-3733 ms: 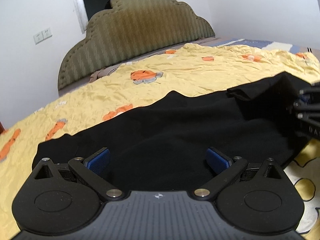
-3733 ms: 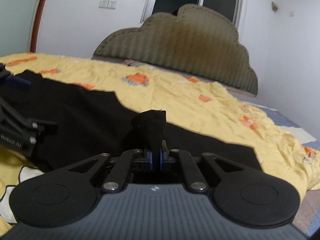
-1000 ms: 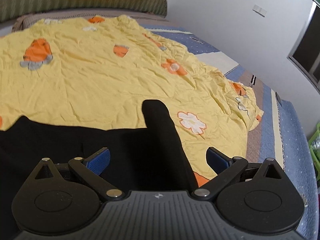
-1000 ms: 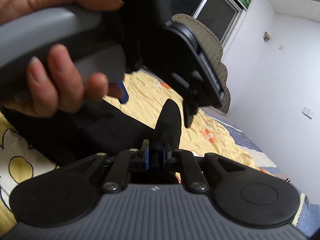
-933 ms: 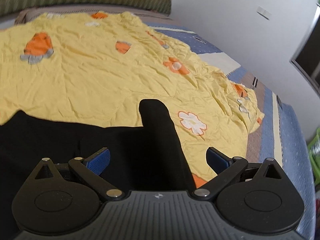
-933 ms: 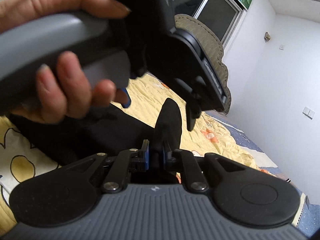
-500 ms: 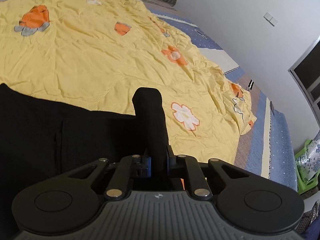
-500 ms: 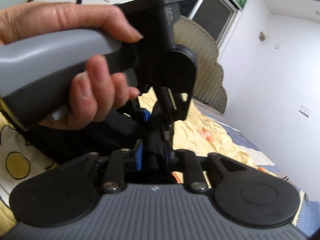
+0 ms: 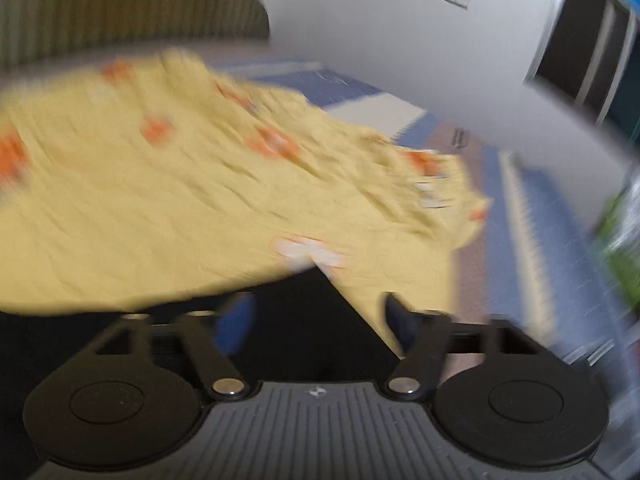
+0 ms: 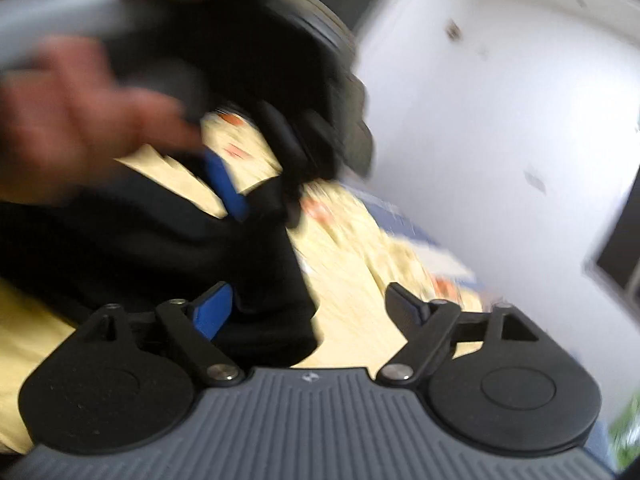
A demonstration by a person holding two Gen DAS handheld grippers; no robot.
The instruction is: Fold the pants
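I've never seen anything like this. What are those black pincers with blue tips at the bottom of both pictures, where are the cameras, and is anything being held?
No robot here: a person holds a hand-operated gripper in each hand, each with a camera looking along its two fingers. One picture is from the left gripper, the other from the right gripper. In the right view you see the person's left hand holding the other tool. Black pants lie on a yellow flowered bedspread with a padded headboard behind. Both pairs of jaws stand apart, so nothing is gripped. The pictures are blurred by motion.

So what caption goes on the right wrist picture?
Open right gripper above black pants on the yellow sheet, left gripper close by.
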